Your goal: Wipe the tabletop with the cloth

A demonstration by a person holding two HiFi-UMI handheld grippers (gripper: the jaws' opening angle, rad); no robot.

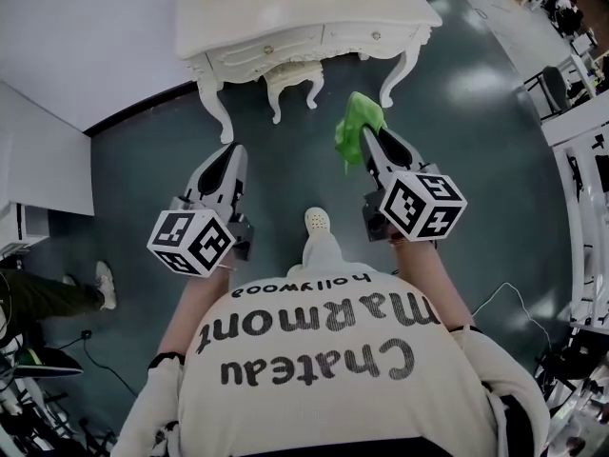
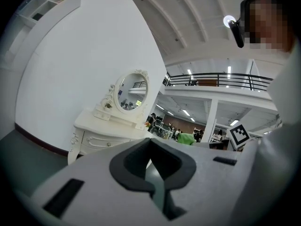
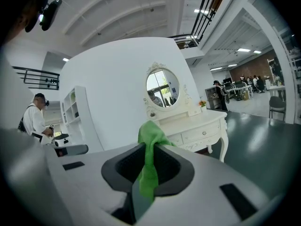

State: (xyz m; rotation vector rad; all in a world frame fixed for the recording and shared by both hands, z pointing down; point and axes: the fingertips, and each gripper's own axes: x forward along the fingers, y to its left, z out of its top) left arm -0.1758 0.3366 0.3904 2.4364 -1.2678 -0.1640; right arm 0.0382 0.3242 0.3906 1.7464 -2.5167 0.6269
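A white dressing table (image 1: 304,12) stands against the wall ahead, its oval mirror (image 3: 162,88) showing in the right gripper view. My right gripper (image 1: 366,139) is shut on a green cloth (image 1: 358,125) that sticks up from the jaws (image 3: 149,140) and hangs below them. It is held in the air short of the table's front edge. My left gripper (image 1: 231,157) is shut with nothing in it, level with the right one and to its left. The table (image 2: 101,126) and the cloth (image 2: 186,138) also show in the left gripper view.
A small white stool (image 1: 293,79) sits under the table. The floor (image 1: 457,160) is dark grey-green. A white wall unit (image 1: 38,174) stands at the left, white furniture (image 1: 585,160) at the right. Cables and a person's shoe (image 1: 105,284) lie at the lower left.
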